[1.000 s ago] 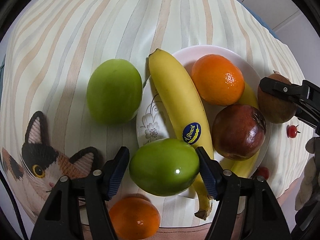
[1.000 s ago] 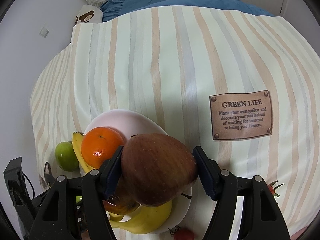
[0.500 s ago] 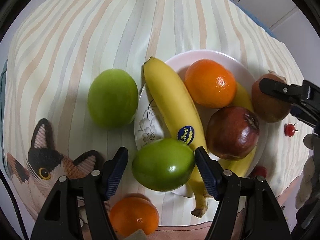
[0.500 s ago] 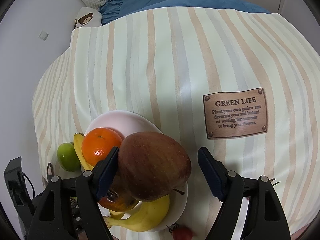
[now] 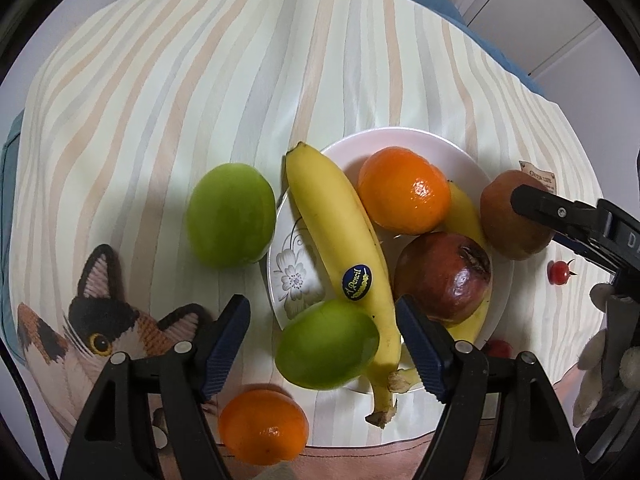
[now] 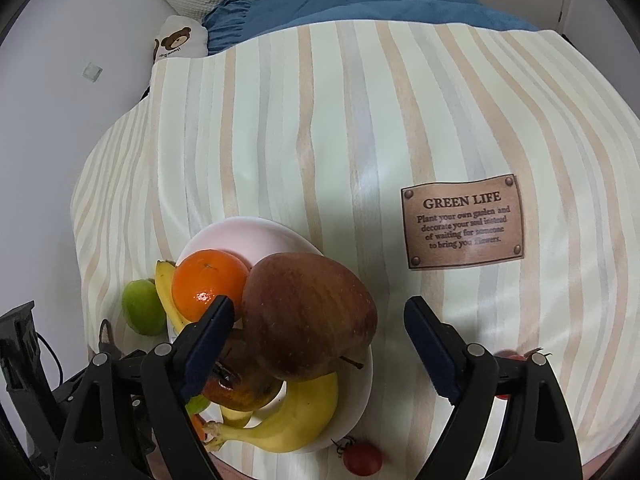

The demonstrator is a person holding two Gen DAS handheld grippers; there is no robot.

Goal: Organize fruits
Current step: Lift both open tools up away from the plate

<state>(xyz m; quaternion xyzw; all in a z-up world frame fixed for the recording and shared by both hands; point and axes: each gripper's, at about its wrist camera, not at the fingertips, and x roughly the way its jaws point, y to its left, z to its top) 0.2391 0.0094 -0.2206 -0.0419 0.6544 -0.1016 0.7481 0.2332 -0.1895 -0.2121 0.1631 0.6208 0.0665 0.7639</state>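
Here the striped cloth [image 5: 200, 80] fills both frames, and the white plate [image 5: 400, 138] sits right of centre in the left wrist view, already crowded. On it lie 2 bananas; the upper banana [image 5: 340, 232] runs its long axis from upper left to lower right, blunt tip at the rim's upper left and stem [image 5: 384, 412] hanging past the lower rim. Beside it sit an orange [image 5: 404, 188] and a dark pomegranate [image 5: 444, 276].

The left gripper [image 5: 322, 344] has just been opening; its jaws stand clear on either side of a green apple [image 5: 326, 344] resting on the plate's lower rim against the banana. The right gripper [image 6: 316, 340] has also just been opening, with a russet apple [image 6: 308, 316] between its parted jaws, touching neither pad, perched at the plate's right edge on the pile.

Both apples look precarious: each sits on a rim or on rounded fruit, so a nudge from a withdrawing jaw could probably roll one onto the cloth.

Off the plate remain 1 green apple [image 5: 232, 214] at centre left, 1 orange [image 5: 264, 426] at the bottom, and small cherry tomatoes [image 5: 559, 272] at the right.
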